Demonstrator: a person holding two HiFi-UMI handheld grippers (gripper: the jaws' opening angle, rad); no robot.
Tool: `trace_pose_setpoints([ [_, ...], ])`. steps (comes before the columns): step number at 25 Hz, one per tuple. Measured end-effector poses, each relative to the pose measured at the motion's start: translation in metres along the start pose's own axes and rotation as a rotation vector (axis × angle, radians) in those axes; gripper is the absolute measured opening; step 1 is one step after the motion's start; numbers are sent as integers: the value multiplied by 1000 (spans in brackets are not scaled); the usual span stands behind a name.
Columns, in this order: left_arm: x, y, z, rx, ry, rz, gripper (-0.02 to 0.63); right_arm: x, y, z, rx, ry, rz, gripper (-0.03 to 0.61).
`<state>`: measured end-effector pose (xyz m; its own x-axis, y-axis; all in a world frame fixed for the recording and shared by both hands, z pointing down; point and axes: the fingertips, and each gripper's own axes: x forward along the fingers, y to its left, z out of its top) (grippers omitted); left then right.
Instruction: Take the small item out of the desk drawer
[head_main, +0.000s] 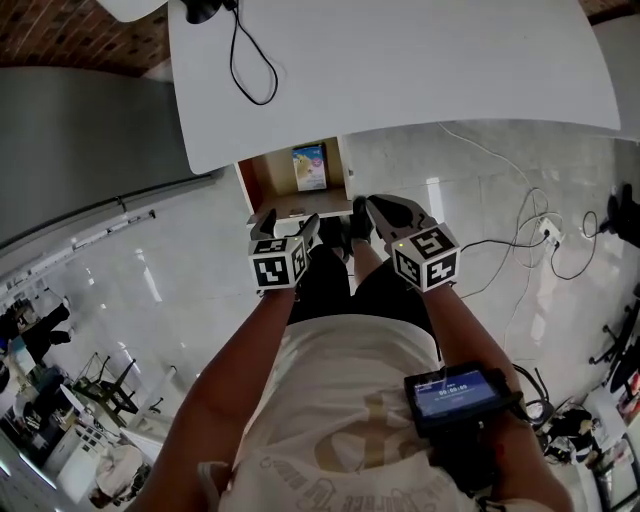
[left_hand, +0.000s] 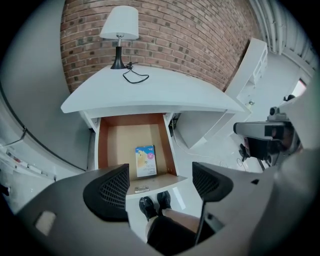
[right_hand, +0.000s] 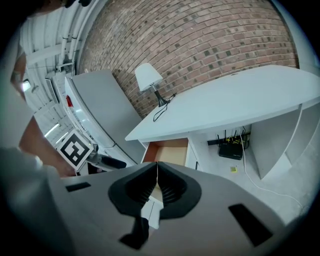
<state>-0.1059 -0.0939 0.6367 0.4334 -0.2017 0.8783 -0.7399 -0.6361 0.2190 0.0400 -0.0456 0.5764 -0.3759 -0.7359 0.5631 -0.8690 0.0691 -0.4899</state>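
1. Closest to us, our own pale shirt (head_main: 340, 420) and forearms are filling the bottom of the head view, with a small screen device (head_main: 458, 392) strapped to the right forearm. Beyond them we are holding both grippers out in front of the white desk (head_main: 400, 60).
2. We are holding the left gripper (left_hand: 159, 186) with its jaws spread wide and nothing between the pads. It is tilting steeply down above our black shoes (left_hand: 154, 205), toward the open drawer (left_hand: 103, 145).
3. We are carrying the right gripper (right_hand: 157, 184) with its jaws pressed together on nothing, off to the right of the drawer front.
4. We are finding the small item, a flat blue-and-yellow box (left_hand: 145, 161), lying on the drawer floor. It is sitting in the front half, touching neither side wall and somewhat nearer the right one.
5. We are reading the key relation this way: the box is lying ahead of and below the left gripper, just past the drawer's front panel and roughly in line with the gap between the jaws. Its long axis is running front to back, so the spread jaws are facing its two long edges. The left gripper is looking like the nearer and readier tool.
6. We are judging that the coming move is calling for a reach over the front panel and down. Because the box is lying flat, the pads may be sliding off its thin edges.
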Motion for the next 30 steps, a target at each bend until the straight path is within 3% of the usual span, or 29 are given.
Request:
trace_pose_setpoints([
  [15, 42, 10, -9, -37, 39, -4, 379, 22, -25, -17, 12, 40, -3, 6],
  [25, 73, 7, 4, 24, 61, -21, 379, 36, -34, -24, 30, 47, 3, 6],
  [30, 82, 15, 7, 16, 67, -24, 379, 41, -35, -23, 42, 46, -2, 6],
])
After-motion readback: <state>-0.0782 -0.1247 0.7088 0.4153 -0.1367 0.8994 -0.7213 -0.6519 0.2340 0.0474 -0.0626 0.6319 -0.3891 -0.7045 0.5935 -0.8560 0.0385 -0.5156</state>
